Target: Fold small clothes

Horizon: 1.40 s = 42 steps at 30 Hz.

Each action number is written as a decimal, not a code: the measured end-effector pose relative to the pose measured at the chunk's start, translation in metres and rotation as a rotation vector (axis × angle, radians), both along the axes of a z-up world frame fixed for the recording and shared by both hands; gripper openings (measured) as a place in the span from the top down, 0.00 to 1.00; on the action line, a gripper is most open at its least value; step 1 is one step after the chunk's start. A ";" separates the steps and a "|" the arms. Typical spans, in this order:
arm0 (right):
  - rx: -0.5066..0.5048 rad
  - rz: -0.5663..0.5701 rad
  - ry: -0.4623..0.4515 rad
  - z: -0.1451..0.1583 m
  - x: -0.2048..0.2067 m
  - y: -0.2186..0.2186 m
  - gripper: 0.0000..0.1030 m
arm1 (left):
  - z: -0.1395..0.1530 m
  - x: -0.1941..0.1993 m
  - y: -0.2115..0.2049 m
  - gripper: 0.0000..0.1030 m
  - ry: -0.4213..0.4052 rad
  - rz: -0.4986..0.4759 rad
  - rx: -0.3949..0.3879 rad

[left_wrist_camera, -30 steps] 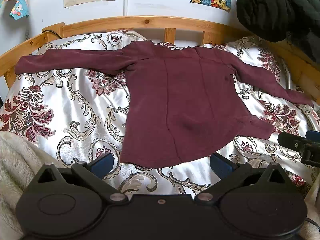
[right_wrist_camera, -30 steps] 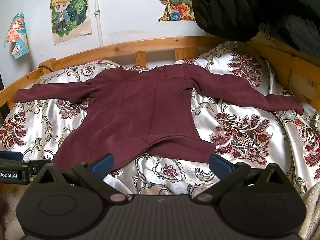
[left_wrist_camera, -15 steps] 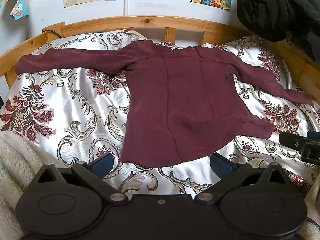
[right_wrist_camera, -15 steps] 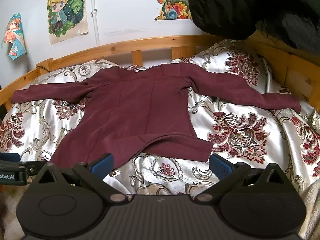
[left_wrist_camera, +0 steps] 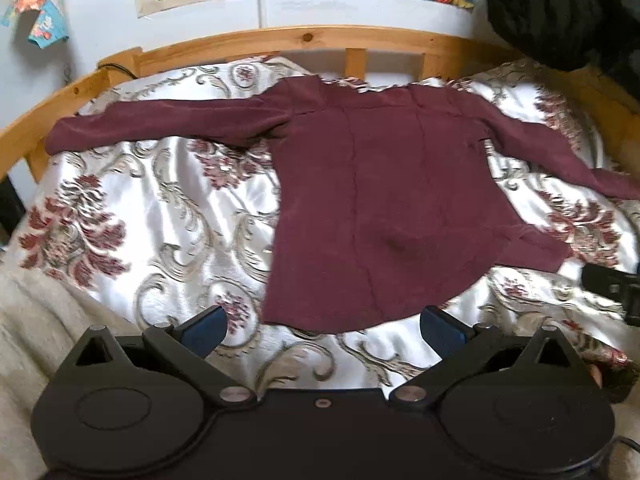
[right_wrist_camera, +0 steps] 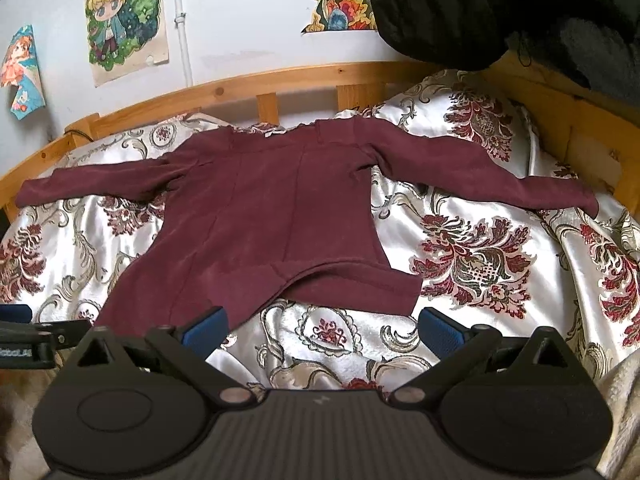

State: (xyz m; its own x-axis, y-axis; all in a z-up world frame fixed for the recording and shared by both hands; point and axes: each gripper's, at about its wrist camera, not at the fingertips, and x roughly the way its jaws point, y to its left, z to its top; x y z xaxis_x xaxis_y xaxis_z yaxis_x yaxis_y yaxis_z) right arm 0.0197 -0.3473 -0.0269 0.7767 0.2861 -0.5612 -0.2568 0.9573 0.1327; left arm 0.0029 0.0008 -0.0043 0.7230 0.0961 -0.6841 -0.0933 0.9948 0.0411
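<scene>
- Left wrist view looks from the bed's (left_wrist_camera: pixel 172 216) near edge, left of centre, toward the headboard (left_wrist_camera: pixel 280 40).
- Right wrist view sits beside it, further right; both share the shirt (right_wrist_camera: pixel 260 216).

shirt (left_wrist_camera: pixel 384 208): plain maroon
bedspread (left_wrist_camera: pixel 160 216): shiny white satin, dark red flowers, grey-gold scrolls
bed frame (right_wrist_camera: pixel 280 80): honey-coloured wood
gripper pads (right_wrist_camera: pixel 206 330): blue, on black fingers
jacket (right_wrist_camera: pixel 460 8): black
wall (right_wrist_camera: pixel 240 20): white, bright cartoon posters

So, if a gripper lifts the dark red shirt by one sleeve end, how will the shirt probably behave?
The dark red shirt is likely floppy: it lies flat and follows the bedcover, so the sleeve would rise first and the body hang and drag. It probably slides easily, as the cover looks shiny. The turned-up hem corner suggests folds shift readily.
</scene>
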 end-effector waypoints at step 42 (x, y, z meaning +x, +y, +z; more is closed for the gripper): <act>0.178 -0.771 0.190 -0.037 0.253 -0.152 0.00 | -0.050 0.274 -0.029 0.01 0.178 -0.231 -0.037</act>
State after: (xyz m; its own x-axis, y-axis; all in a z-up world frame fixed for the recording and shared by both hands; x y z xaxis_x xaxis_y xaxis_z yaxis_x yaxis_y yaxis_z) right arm 0.2729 -0.4994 -0.0638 0.6880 -0.1933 -0.6995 0.5083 0.8163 0.2744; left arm 0.2767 -0.0285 -0.0542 0.5911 -0.0840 -0.8022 0.1408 0.9900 0.0001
